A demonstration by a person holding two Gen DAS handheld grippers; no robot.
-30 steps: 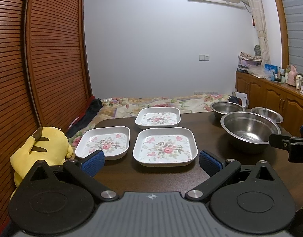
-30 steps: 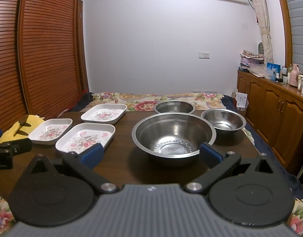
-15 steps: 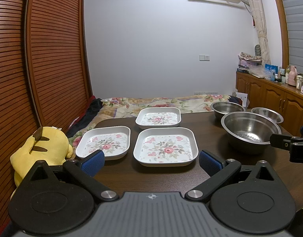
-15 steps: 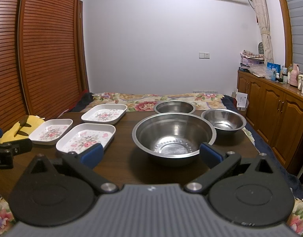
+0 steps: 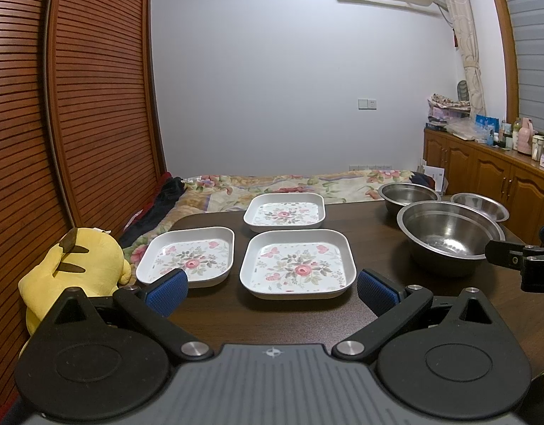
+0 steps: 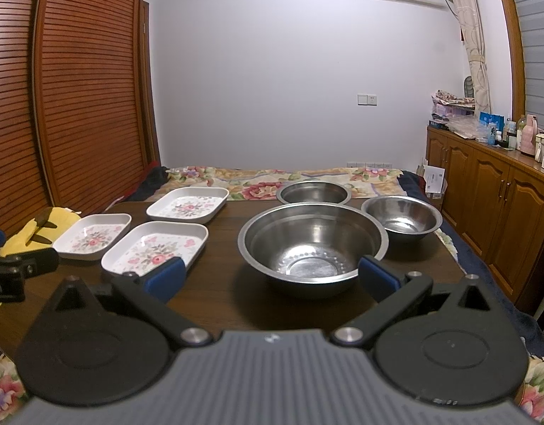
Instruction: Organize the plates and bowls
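Note:
Three white square floral plates lie on the dark wooden table: a near plate, a left plate and a far plate. My left gripper is open, held just in front of the near plate with nothing between its fingers. Three steel bowls stand to the right: a large bowl, a small bowl and a far bowl. My right gripper is open, low before the large bowl, empty.
A yellow plush toy sits off the table's left edge. A bed with a floral blanket lies beyond the table. Wooden cabinets with bottles run along the right wall, slatted wardrobe doors along the left.
Both grippers have barely moved, a slight drift only. Plates and bowls stay where they were.

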